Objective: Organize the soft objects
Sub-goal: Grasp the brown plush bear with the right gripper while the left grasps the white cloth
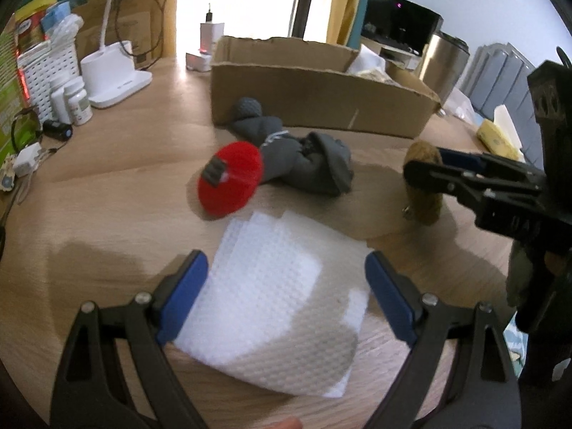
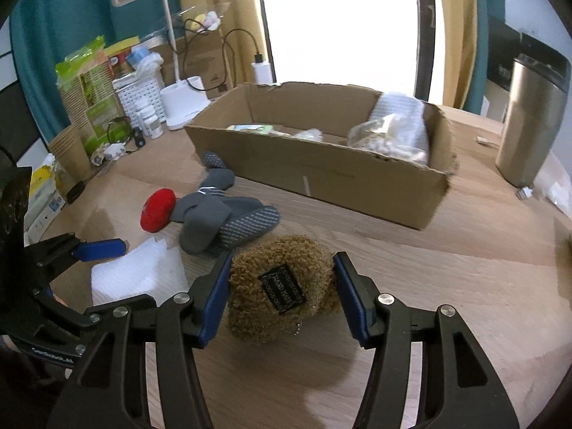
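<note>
My left gripper [image 1: 286, 286] is open, its blue pads on either side of a white bubble-wrap sheet [image 1: 282, 293] that lies flat on the wooden table. My right gripper [image 2: 282, 293] is open around a brown fuzzy plush [image 2: 282, 286] with a black label, pads close to its sides. The plush also shows in the left wrist view [image 1: 423, 182]. Grey socks [image 1: 304, 157] and a red round soft pad [image 1: 232, 180] lie between the grippers and an open cardboard box [image 2: 321, 175]. The box holds a few wrapped items.
A white desk lamp base [image 1: 114, 75], white basket, pill bottles [image 1: 77, 102], cables and packages crowd the table's far left. A steel bin [image 2: 529, 125] stands at the right. A yellow pack [image 1: 497, 139] lies at the right edge.
</note>
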Tool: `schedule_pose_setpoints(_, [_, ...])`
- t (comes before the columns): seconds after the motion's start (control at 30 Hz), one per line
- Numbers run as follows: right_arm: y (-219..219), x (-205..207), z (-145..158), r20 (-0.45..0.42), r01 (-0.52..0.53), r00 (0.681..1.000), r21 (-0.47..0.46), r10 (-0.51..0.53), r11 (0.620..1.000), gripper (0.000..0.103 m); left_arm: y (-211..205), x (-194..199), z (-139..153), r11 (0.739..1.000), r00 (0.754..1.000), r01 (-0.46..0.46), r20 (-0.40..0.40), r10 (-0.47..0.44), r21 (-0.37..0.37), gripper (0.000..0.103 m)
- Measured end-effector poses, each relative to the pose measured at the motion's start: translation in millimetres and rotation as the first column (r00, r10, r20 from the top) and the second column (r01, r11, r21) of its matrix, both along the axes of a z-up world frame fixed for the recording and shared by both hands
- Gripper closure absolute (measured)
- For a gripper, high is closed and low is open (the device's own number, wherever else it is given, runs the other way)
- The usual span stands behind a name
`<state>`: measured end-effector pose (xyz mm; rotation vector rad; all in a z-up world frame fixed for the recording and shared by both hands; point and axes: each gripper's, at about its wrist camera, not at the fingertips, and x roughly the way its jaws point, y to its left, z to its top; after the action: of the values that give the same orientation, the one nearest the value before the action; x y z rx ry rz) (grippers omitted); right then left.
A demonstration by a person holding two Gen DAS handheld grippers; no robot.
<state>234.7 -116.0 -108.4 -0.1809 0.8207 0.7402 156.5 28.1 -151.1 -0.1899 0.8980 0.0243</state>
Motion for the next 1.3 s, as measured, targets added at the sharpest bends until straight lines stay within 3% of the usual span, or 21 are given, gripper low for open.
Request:
schedule_pose_setpoints(0.4, [-8,3,-9,-0.018,0.017,1.0,-0.011,-0.017,1.0,0.043,-12,4,-5,0.997,0.999,0.046,-0.015,-0.045,0.059,0.013])
schedule_pose_setpoints(0.6, [-7,4,-12,-0.021,0.012,1.0,-0.02,-0.013,1.0,0.029,-15,4,-7,0.994,0.998,0.059,-0.019,-0.058,0.089,0.015])
schedule_pose_setpoints(0.8, [-8,4,-16,-0.024,0.012,1.0,-0.042,-0.013,0.999,0.026,-14,0,-6,0.992,0.999,0.048,-0.01,-0.047,0.113,0.031])
schedule_pose_setpoints(0.93, [-6,4,-19,-0.028,0.006,1.0,-0.05,-0.007,0.999,0.026,-12,-3,-4,0.992,0.998,0.056,-0.001,-0.057,0.112,0.055])
schedule_pose_setpoints(1.13, [2,4,-22,-0.03,-0.015,0.999,-0.068,0.013,0.998,0.026,-16,-5,-1,0.992,0.996,0.088,-0.002,-0.088,0.092,0.076])
schedule_pose_setpoints(1.3, [4,6,-22,-0.036,-0.019,0.999,-0.061,0.017,0.998,0.026,-19,-8,2,0.992,0.994,0.106,0.01,-0.107,0.062,0.079])
